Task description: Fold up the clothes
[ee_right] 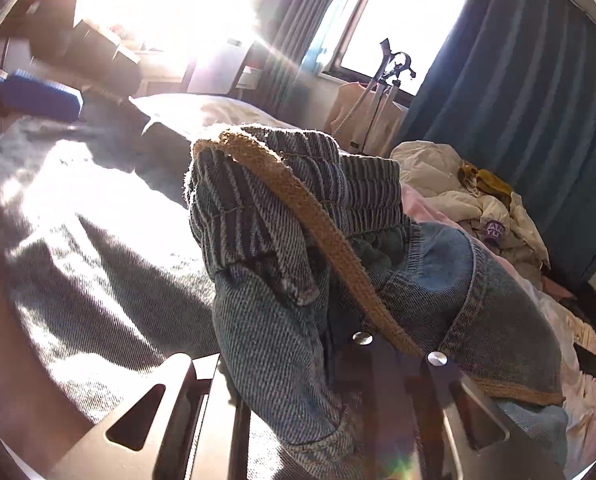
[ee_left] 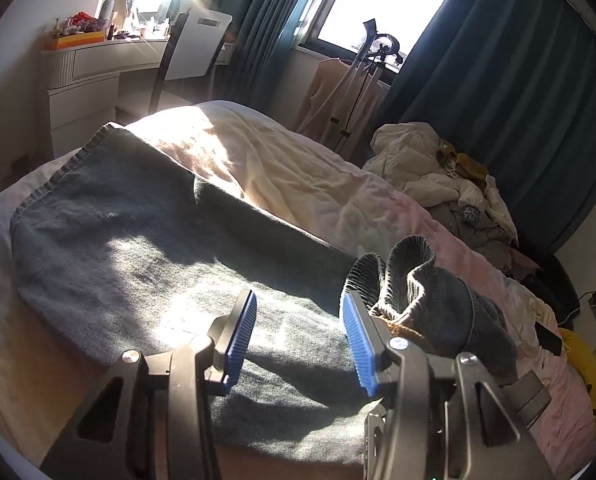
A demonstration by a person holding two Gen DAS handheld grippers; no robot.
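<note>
The right gripper is clamped on the bunched waistband of the jeans, which lie spread across the bed; the left gripper hangs released above the denim. With 1 grip point and a loose drawstring, the waistband could slip or fold crooked.

The bed has a pale rumpled cover, with the denim jeans spread flat across it and a messy clothes pile at the far side.
</note>
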